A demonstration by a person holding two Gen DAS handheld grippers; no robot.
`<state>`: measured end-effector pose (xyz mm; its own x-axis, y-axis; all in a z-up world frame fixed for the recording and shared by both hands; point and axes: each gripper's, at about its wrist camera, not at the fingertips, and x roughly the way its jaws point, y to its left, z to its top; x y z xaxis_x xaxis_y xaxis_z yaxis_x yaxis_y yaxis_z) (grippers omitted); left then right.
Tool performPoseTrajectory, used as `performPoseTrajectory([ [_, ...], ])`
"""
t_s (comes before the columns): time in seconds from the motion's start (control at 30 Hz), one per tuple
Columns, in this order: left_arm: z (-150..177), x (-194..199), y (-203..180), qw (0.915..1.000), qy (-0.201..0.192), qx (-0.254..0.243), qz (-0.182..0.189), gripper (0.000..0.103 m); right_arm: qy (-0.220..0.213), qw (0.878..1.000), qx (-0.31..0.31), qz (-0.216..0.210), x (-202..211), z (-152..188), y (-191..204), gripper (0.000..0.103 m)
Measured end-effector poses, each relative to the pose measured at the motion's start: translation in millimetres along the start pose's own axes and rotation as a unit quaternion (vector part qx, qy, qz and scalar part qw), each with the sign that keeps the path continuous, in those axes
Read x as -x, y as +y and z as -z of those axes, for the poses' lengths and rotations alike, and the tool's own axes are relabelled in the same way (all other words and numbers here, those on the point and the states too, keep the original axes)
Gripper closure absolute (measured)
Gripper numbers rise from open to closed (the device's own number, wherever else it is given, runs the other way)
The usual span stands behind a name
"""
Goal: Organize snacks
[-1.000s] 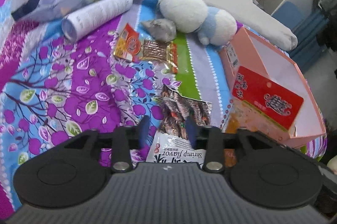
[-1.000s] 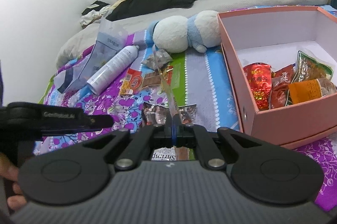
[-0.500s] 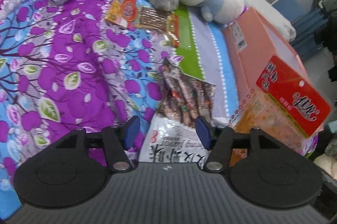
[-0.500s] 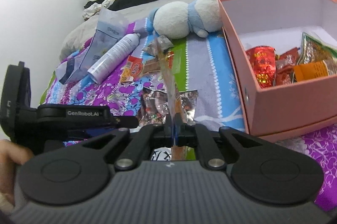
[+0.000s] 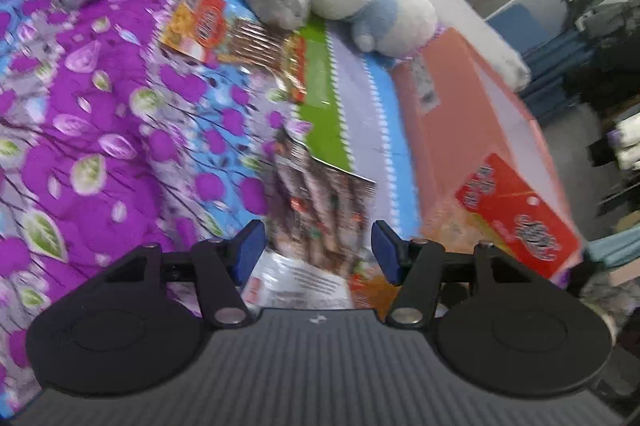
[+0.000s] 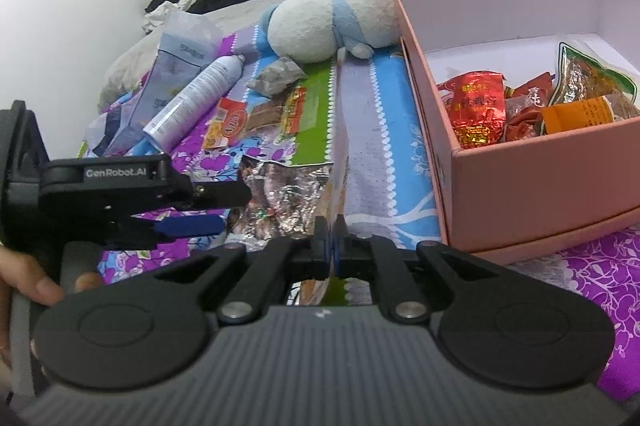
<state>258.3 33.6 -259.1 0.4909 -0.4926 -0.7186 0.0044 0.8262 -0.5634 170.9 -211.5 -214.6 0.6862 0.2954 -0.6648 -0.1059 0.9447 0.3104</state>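
I am judging the clear-fronted foil snack packet of small dried fish [image 5: 324, 209] to be light, crinkly and slippery, so it should buckle if pinched mid-face; the flat sealed edge looks the better place to take hold. It is lying on the purple floral bedspread [image 5: 80, 129], near and just left of the open salmon-pink cardboard box [image 6: 516, 185], partly overlapping a white printed snack bag [image 5: 296, 282] nearer to me.

My left gripper [image 5: 316, 250] is hanging spread wide, its blue pads [image 5: 249, 246] either side of the near end of the fish packet and gripping nothing. I cannot tell whether they are touching the foil.

My right gripper [image 6: 331, 246] is pinched fully together on a thin, floppy orange-and-green snack pouch [image 6: 338, 161], seen edge-on and rising up from the fingers. Being so limp, it will likely sag and swing on the way over.

Inside the box, red and orange foil packets [image 6: 476, 109] are already lying against the near wall, with white floor bare beyond them.
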Motion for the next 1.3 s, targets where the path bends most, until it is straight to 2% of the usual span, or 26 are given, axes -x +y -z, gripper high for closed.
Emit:
performPoseTrajectory([
  [0.1, -5.0, -7.6, 5.7, 0.9999, 0.012, 0.007, -0.003, 0.039, 0.002, 1.000, -0.001, 0.004, -0.9, 0.1, -2.3, 0.096],
  [0.2, -6.6, -20.1, 3.4, 0.9995, 0.031, -0.002, 0.006, 0.039, 0.002, 1.000, 0.000, 0.003, -1.8, 0.3, -3.2, 0.096],
  [0.27, -5.8, -29.2, 1.5, 0.9992, 0.038, -0.011, -0.002, 0.039, 0.002, 1.000, 0.000, 0.005, -3.6, -0.1, -3.8, 0.096],
  [0.47, -7.4, -34.7, -4.3, 0.9990, 0.044, -0.012, 0.002, 0.039, 0.005, 1.000, 0.002, 0.012, -7.1, 0.4, -6.8, 0.096],
  [0.67, -8.5, -25.4, 1.3, 0.9947, 0.045, 0.041, 0.082, 0.039, 0.017, 1.000, -0.005, 0.008, -12.6, 5.1, -9.6, 0.096],
  [0.8, -5.3, -19.9, 8.6, 0.9868, 0.042, 0.085, 0.131, 0.039, 0.021, 1.000, -0.004, 0.014, -15.2, 9.1, -11.4, 0.096],
  [0.87, -4.3, -22.5, 10.8, 0.9841, 0.045, 0.099, 0.140, 0.039, 0.022, 1.000, -0.007, 0.015, -15.8, 9.1, -14.5, 0.097],
  [0.93, -2.1, -25.3, 11.2, 0.9855, 0.048, 0.101, 0.128, 0.039, 0.023, 1.000, -0.010, 0.015, -16.7, 8.9, -16.4, 0.097],
  [1.03, 1.4, -32.3, 7.7, 0.9926, 0.065, 0.080, 0.063, 0.039, 0.026, 0.999, -0.010, 0.016, -18.6, 10.4, -18.5, 0.097],
  [1.07, 2.7, -35.5, 4.9, 0.9943, 0.072, 0.065, 0.044, 0.041, 0.027, 0.999, -0.010, 0.015, -19.1, 11.1, -18.8, 0.097],
  [1.17, 5.8, -37.4, -6.4, 0.9969, 0.070, 0.029, 0.019, 0.041, 0.030, 0.999, -0.008, 0.013, -19.9, 12.9, -18.2, 0.097],
  [1.3, 10.8, -42.3, -28.6, 0.9967, 0.068, -0.033, -0.029, 0.046, 0.032, 0.999, -0.005, 0.015, -20.0, 14.0, -17.2, 0.097],
])
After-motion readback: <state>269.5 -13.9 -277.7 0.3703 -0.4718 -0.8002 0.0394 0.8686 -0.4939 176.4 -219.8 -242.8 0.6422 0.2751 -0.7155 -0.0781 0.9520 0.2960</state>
